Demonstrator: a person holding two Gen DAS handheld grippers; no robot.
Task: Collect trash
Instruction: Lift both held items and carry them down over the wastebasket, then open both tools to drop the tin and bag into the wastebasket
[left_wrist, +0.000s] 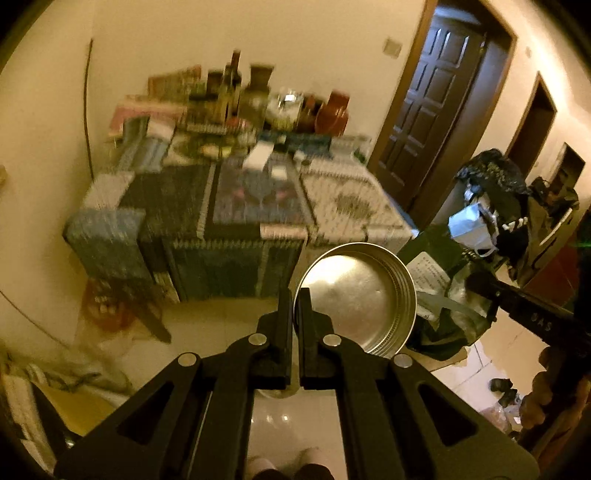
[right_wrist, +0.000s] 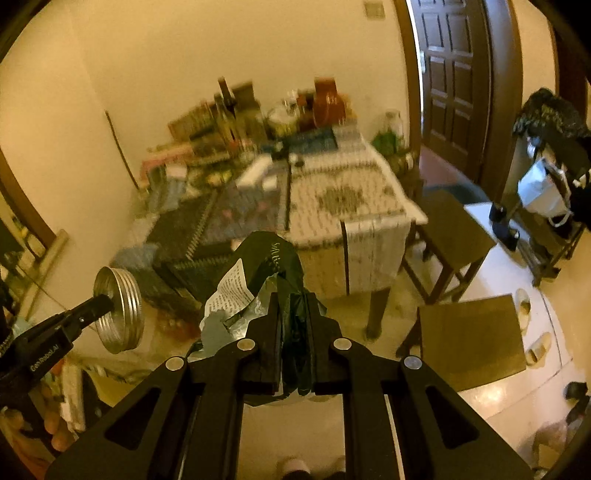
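Your left gripper has its fingers clamped on the rim of a metal lid, held in the air in front of the cluttered table. Your right gripper has its fingers pinched on a crumpled dark green wrapper, just right of the lid.

**Matte black rigs, silver pins, bare skin on the handles**

Left gripper: matte black throughout, two flat slab fingers on angular linkage arms with triangular cut-outs, four round silver pivot pins. Right gripper is built the same. White lettering runs along each gripper's side, part-legible. Bare fingers wrap the right handle, skin tan in this yellow light.
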